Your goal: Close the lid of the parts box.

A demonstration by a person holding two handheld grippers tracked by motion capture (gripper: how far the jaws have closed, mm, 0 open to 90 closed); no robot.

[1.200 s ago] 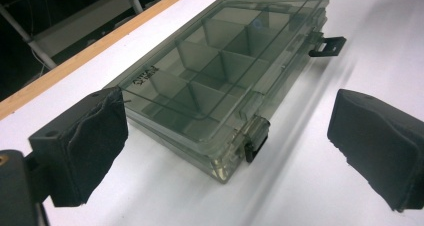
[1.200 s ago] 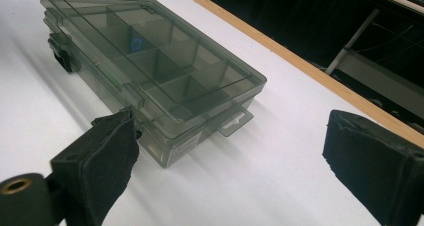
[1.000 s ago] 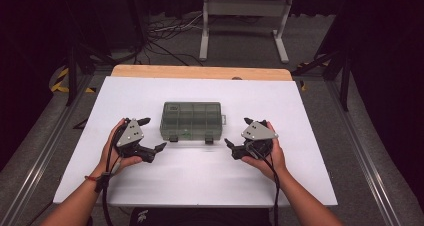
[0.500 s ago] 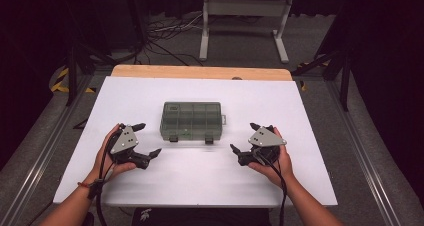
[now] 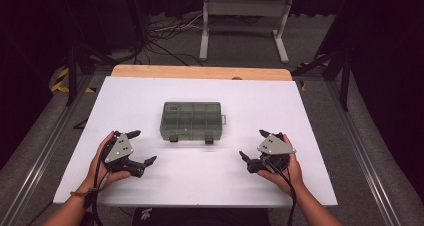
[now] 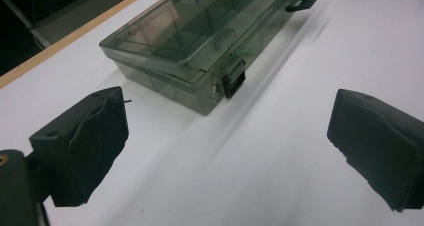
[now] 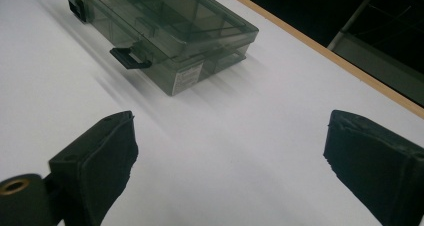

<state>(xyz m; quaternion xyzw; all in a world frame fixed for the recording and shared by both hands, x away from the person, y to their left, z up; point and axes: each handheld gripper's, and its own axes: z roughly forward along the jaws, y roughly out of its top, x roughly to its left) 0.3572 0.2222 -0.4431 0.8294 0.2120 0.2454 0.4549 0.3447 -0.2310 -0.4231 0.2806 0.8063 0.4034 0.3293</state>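
Left gripper (image 5: 137,147) jaws wide apart; right gripper (image 5: 252,145) likewise.

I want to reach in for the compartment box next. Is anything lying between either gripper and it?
Nothing visible does. Bare white table lies between the left gripper and the translucent compartment box, and likewise between the right gripper and the box. Both grippers are open, near its front corners.

We identify the setting as a lab or recording studio. A white table (image 5: 300,111) with a wooden far edge (image 5: 200,72) stands on grey carpet between metal floor rails (image 5: 372,171). Loose cables (image 5: 165,33) and a metal stand (image 5: 245,8) lie beyond, against dark surroundings.
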